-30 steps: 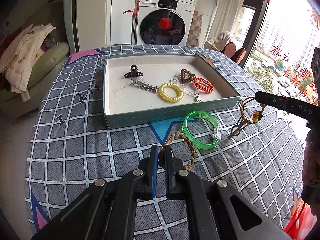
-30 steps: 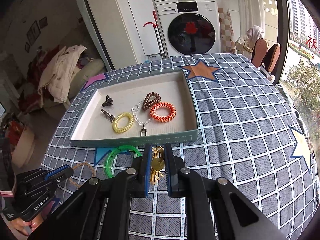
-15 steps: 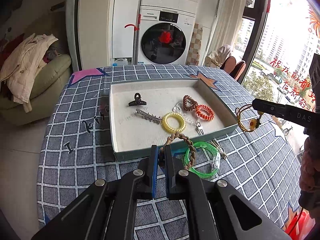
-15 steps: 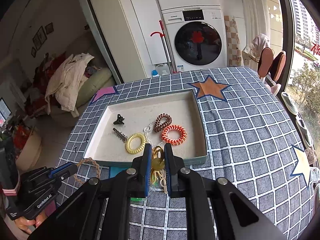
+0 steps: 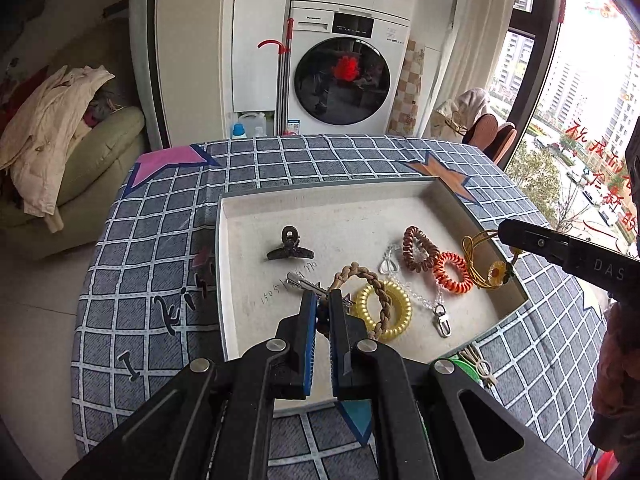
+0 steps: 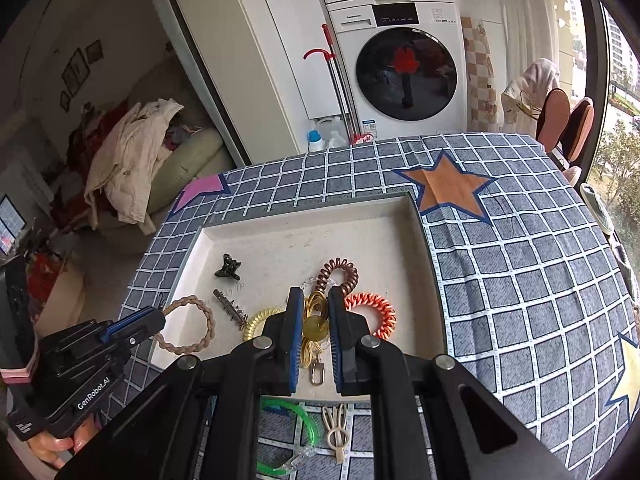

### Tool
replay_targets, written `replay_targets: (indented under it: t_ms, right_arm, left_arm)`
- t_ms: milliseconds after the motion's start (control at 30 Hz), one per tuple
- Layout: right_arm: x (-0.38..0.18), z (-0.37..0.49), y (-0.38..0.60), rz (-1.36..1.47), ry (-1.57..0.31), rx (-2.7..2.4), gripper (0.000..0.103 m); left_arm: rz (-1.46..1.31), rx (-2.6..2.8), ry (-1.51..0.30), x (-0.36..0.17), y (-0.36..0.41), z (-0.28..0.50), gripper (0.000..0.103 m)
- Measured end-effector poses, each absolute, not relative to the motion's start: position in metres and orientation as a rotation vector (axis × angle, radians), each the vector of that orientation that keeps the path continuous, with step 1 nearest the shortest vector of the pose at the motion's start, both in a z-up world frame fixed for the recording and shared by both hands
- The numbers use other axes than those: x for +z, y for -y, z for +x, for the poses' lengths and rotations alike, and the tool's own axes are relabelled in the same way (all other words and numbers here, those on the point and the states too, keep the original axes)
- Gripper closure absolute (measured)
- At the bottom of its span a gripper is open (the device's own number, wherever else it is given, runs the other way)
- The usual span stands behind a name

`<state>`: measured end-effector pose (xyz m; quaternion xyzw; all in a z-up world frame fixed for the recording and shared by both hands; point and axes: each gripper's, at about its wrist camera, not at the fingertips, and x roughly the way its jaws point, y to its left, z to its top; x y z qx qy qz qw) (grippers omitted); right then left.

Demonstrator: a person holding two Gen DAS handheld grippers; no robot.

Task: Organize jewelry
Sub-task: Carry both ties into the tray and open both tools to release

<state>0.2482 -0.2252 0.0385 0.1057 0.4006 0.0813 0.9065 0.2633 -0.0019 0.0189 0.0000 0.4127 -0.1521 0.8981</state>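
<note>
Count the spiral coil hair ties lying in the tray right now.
3: yellow coil near the front, orange coil to its right, brown coil just behind the orange one. The grippers may hide others.

You've got three coil ties: yellow [image 5: 383,311], orange [image 5: 453,272], brown [image 5: 420,243]. One claw clip [image 5: 289,245], one metal clip [image 6: 231,309], one chain [image 5: 420,300]. One braided loop [image 6: 188,328], one gold cord [image 5: 486,264]. One green bangle [image 6: 289,436], one beige tie [image 6: 336,428].
</note>
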Motion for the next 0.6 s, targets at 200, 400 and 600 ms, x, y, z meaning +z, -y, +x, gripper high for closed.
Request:
replay_targets:
  t_ms: [200, 400, 600]
  right_arm:
    - [0.015, 0.276, 0.231, 0.221, -0.871, 0.139, 0.089]
    - [-0.010, 0.289, 0.240, 0.234, -0.921, 0.103, 0.089]
    - [-0.026, 0.290, 0.244, 0.235, -0.956, 0.081, 0.089]
  left_arm:
    - [0.012, -0.295, -0.900, -0.004, 0.008, 0.286, 0.078]
    - [0.028, -0.271, -0.931, -0.021, 0.010, 0.296, 0.078]
    - [0.071, -0.236, -0.942, -0.032, 0.015, 0.297, 0.077]
